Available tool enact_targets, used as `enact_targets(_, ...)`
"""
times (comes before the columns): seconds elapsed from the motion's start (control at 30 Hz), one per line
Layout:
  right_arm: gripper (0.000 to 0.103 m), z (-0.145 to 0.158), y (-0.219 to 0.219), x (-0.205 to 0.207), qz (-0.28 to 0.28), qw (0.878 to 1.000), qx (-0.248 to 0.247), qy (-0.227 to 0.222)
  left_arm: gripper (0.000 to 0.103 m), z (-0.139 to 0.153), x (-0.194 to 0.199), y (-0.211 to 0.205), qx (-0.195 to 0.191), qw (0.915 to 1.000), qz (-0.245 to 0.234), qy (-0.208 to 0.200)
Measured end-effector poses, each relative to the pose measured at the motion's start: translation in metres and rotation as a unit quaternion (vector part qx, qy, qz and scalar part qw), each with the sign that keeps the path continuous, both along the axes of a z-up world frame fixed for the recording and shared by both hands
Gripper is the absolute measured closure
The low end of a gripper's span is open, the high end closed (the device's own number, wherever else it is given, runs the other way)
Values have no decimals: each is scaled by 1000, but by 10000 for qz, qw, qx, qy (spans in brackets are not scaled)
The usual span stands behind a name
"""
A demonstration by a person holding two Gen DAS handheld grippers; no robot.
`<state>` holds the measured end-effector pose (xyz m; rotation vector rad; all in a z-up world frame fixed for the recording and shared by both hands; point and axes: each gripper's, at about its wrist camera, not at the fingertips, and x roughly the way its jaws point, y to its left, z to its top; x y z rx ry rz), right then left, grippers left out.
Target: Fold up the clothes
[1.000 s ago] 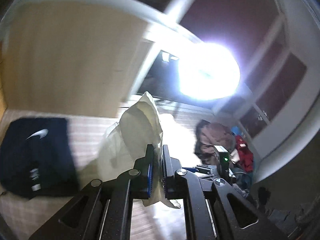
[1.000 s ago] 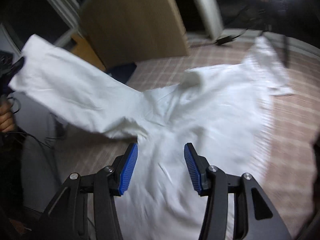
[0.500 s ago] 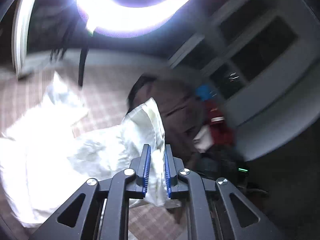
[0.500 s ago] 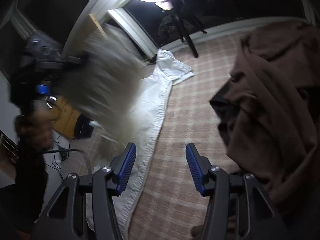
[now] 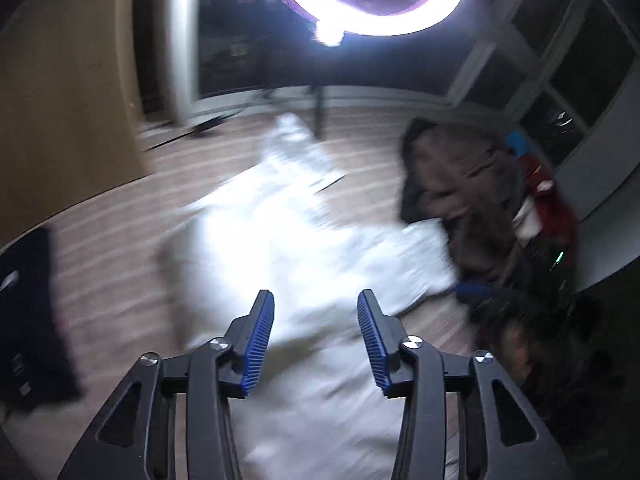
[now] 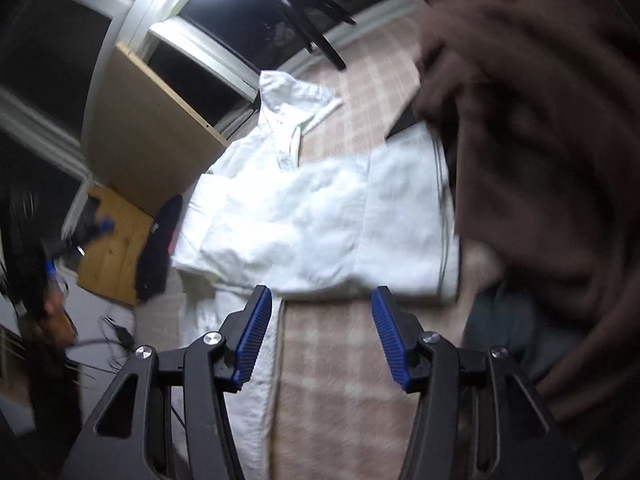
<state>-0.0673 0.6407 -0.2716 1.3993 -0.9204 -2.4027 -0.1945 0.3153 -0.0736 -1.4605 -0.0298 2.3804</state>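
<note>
1. Black cloth, a dark folded garment (image 5: 28, 312), lies at 9 o'clock in the left wrist view on the pale checked bed cover (image 5: 112, 248); the same dark piece (image 6: 158, 248) shows at 9 o'clock in the right wrist view, just beside the shirt's left edge.
2. Behind it, a light wooden board (image 6: 148, 136) stands at 10 o'clock against the white window frame.
3. The left hand-held gripper (image 5: 316, 336) hangs over the bed with its blue-padded jaws spread apart and nothing between them.
4. The white shirt (image 6: 304, 208) lies spread on the bed cover at the centre of both views, collar towards 12 o'clock. One sleeve is laid across the body towards 3 o'clock, and its cuff end lies against the brown pile.
5. In the left wrist view the shirt (image 5: 280, 248) is blurred and washed out by glare, so its folds cannot be made out there; it seems to run under the jaws towards 6 o'clock.
6. The right hand-held gripper (image 6: 322, 338) also stands wide open and empty, above the shirt's lower edge and bare bed cover.
7. A ring light (image 5: 372, 4) glares at 12 o'clock in the left wrist view.
8. A brown garment (image 6: 540, 152) is heaped from 1 to 4 o'clock in the right wrist view, overlapping the sleeve's end. In the left wrist view it (image 5: 460, 188) sits at 2 o'clock, with red cloth (image 5: 548, 208) just beyond it.
</note>
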Motion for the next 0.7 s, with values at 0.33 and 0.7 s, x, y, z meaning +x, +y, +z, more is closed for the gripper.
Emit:
enact_targets(0.33, 41, -25, -14, 5, -1159, 9930, 201, 75, 60, -50, -23, -48, 159, 9983, -551, -69)
enact_targets(0.7, 36, -24, -28, -11, -1931, 9772, 802, 361, 69, -134, -36, -5, -319, 9761, -1926, -960)
